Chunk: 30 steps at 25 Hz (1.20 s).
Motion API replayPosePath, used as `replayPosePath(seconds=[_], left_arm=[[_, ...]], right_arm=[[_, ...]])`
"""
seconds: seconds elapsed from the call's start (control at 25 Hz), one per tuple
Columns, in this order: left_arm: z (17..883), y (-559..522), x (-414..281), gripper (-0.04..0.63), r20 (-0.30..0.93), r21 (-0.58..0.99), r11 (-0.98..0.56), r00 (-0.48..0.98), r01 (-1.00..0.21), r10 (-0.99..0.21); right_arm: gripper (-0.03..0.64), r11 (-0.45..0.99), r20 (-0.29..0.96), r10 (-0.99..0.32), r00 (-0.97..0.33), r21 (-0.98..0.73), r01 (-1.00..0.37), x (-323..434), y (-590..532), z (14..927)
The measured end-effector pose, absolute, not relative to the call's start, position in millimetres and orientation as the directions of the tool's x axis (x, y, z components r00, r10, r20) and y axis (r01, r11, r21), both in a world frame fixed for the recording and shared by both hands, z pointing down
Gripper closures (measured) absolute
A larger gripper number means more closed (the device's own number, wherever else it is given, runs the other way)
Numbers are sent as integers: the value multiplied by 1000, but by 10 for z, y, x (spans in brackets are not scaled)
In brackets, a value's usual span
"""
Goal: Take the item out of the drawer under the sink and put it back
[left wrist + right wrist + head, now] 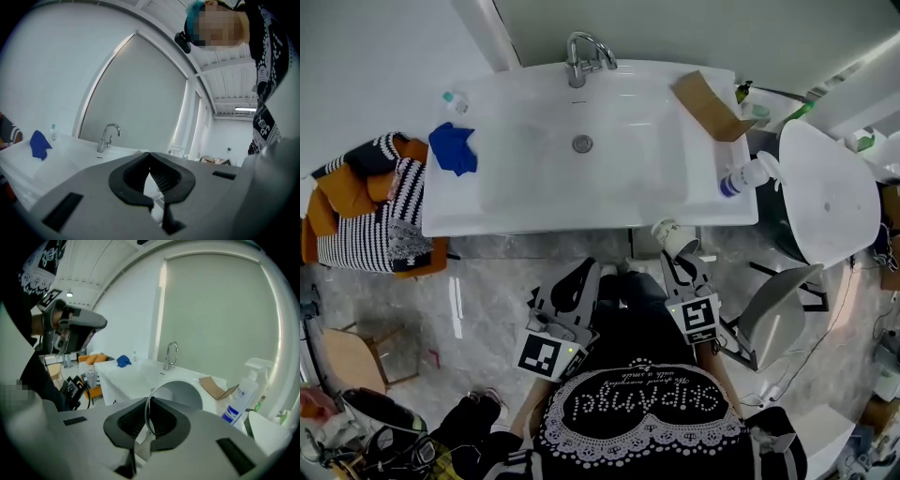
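You stand on a glossy grey marble floor (pixel 478 300); a striped-cushioned orange chair (pixel 356 216) sits left, white walls (pixel 375 56) beyond.

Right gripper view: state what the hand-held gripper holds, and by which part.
A white paper cup, its rim and side wall pinched between the right hand-held gripper's shut jaws.

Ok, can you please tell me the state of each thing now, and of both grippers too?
right gripper: shut on the cup's rim.
left gripper: shut, nothing between the jaws.
cup: held in the air, tipped on its side.
faucet: no water running.
spray bottle: standing upright.
blue cloth: crumpled.
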<state>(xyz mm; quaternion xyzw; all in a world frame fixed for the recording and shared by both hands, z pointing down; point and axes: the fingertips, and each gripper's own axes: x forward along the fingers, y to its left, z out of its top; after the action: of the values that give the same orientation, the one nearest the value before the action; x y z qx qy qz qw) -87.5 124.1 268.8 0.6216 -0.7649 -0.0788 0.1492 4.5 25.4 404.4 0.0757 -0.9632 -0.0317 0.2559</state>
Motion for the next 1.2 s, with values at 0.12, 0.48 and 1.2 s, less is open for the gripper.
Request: replayPosePath(seconds=[0.12, 0.48, 1.2], left_arm=[[2681, 1277, -858, 591, 124, 311, 195, -163, -930, -979], [2636, 1325, -935, 591, 99, 314, 176, -153, -933, -983], [2558, 1202, -823, 591, 75, 297, 79, -59, -952, -995]], right_arm=[[592, 986, 419, -168, -892, 52, -161, -33, 294, 3797], [592, 970, 245, -218, -945, -50, -237, -45, 328, 3101], [592, 958, 181, -260, -949, -74, -277, 94, 438, 2887]])
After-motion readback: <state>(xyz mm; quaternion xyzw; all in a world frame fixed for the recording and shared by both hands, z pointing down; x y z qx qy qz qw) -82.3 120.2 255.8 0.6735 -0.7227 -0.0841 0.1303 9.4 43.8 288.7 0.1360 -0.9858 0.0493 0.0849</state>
